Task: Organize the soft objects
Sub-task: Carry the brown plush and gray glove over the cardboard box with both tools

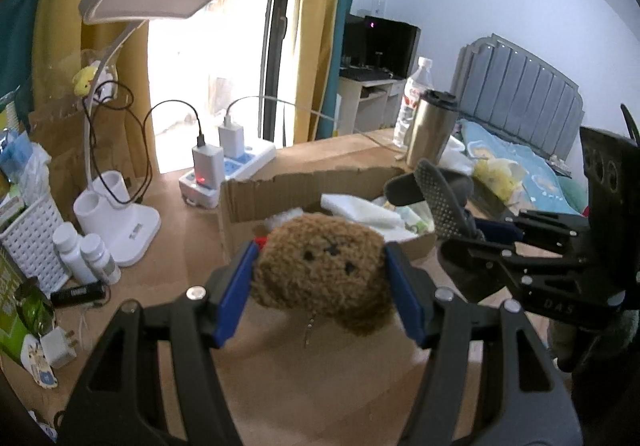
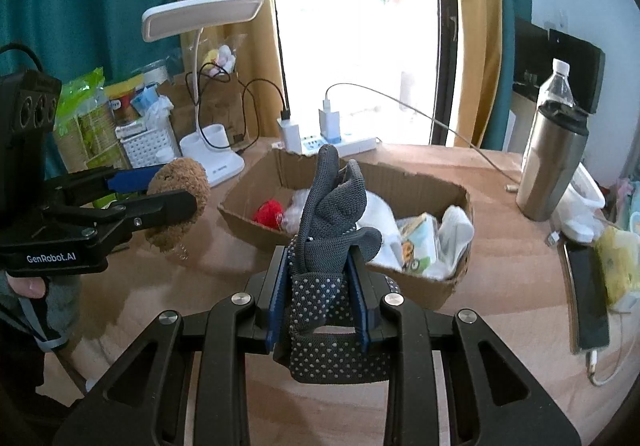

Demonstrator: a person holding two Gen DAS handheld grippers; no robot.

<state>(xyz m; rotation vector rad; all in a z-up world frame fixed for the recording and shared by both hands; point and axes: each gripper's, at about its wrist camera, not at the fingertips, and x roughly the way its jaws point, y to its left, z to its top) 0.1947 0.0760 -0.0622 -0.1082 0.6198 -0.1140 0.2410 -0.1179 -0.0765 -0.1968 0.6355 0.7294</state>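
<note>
My left gripper (image 1: 322,270) is shut on a brown plush toy (image 1: 324,270) with a stitched face, held above the wooden table just in front of a cardboard box (image 1: 272,194). It also shows in the right wrist view (image 2: 178,192), left of the box (image 2: 400,174). My right gripper (image 2: 320,266) is shut on a grey dotted glove (image 2: 332,214), held in front of the box; the glove also shows in the left wrist view (image 1: 436,194). The box holds a red soft item (image 2: 270,212), white cloths (image 2: 454,230) and a printed packet (image 2: 418,242).
A white desk lamp (image 1: 120,222), power strip with chargers (image 1: 228,162), white basket (image 1: 30,242) and small bottles (image 1: 86,256) stand at the left. A steel tumbler (image 2: 550,162), water bottle (image 2: 556,86) and phone (image 2: 588,302) sit at the right. A bed (image 1: 516,162) lies beyond.
</note>
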